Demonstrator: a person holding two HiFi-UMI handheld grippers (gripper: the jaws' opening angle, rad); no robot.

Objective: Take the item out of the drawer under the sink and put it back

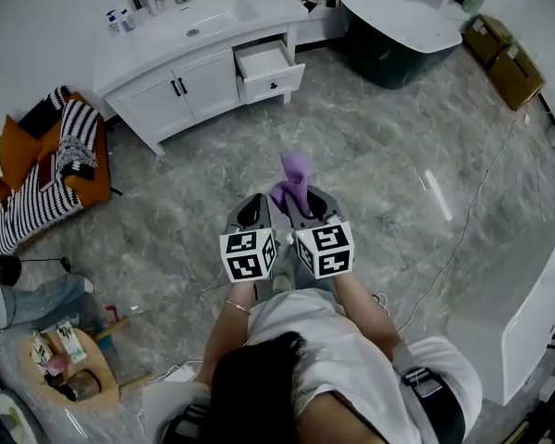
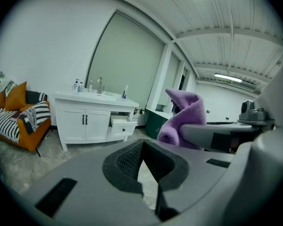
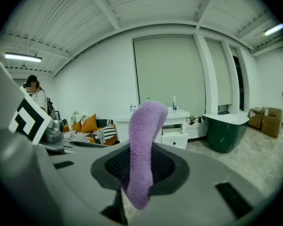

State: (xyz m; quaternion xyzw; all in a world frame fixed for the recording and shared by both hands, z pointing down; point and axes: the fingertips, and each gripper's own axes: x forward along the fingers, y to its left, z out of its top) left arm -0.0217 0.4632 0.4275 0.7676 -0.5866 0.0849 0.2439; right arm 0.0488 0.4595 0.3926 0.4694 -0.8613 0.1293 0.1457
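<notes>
A purple towel hangs folded from my right gripper, whose jaws are shut on it; in the right gripper view the towel stands up between the black pads. My left gripper is held close beside the right one, its jaws shut with nothing between them. Across the grey floor stands the white sink cabinet with its drawer pulled out. The drawer also shows in the left gripper view, well ahead of both grippers.
A dark green bathtub stands right of the cabinet, with cardboard boxes beyond. An orange sofa with striped blankets lines the left wall. A small round table is at my left. A cable crosses the floor. A person stands far left.
</notes>
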